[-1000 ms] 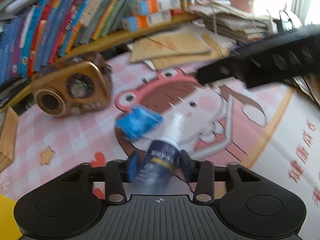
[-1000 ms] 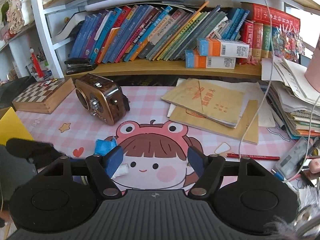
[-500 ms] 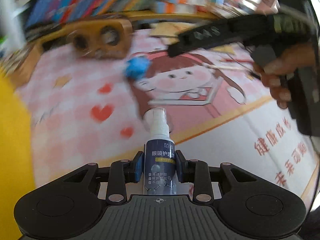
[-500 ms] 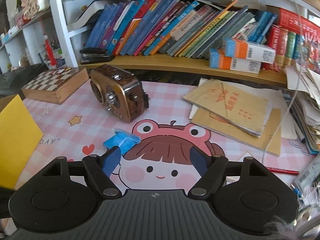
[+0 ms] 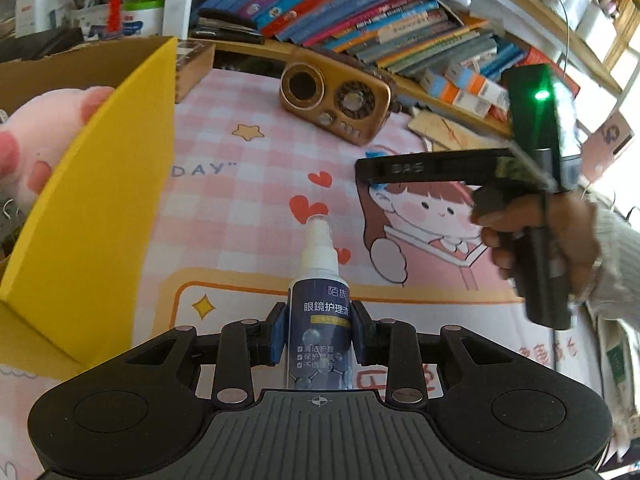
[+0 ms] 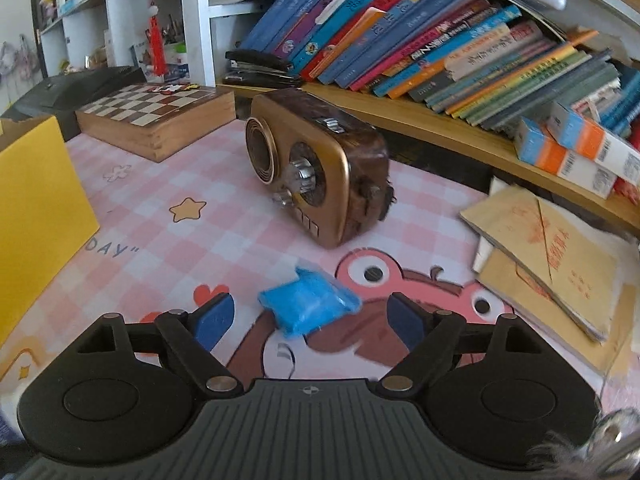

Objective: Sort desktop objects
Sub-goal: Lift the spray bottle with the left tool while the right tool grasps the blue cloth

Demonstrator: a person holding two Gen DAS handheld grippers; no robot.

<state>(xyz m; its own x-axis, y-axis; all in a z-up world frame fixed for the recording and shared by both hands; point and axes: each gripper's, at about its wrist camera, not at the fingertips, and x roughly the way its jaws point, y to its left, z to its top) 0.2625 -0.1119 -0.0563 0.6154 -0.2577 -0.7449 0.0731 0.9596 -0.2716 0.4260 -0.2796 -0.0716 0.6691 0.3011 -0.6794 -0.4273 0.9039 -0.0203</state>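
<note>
My left gripper (image 5: pixel 319 334) is shut on a dark blue spray bottle (image 5: pixel 319 320) with a white nozzle, held above the pink desk mat (image 5: pixel 240 208). A yellow cardboard box (image 5: pixel 100 240) stands just to its left, with a pink plush toy (image 5: pixel 32 140) inside. My right gripper (image 6: pixel 308 318) is open, its blue pads either side of a blue packet (image 6: pixel 308 306) that lies on the mat. The right gripper also shows in the left wrist view (image 5: pixel 460 168), held in a hand.
A brown retro radio (image 6: pixel 320 176) stands behind the packet. A wooden chessboard box (image 6: pixel 156 116) sits at the back left. Tan notebooks (image 6: pixel 552 248) lie at right. A shelf of books (image 6: pixel 420 40) runs along the back.
My left gripper has swung left with the bottle, bringing the yellow box close. My right gripper has moved forward and down so the blue packet now lies between its pads.
</note>
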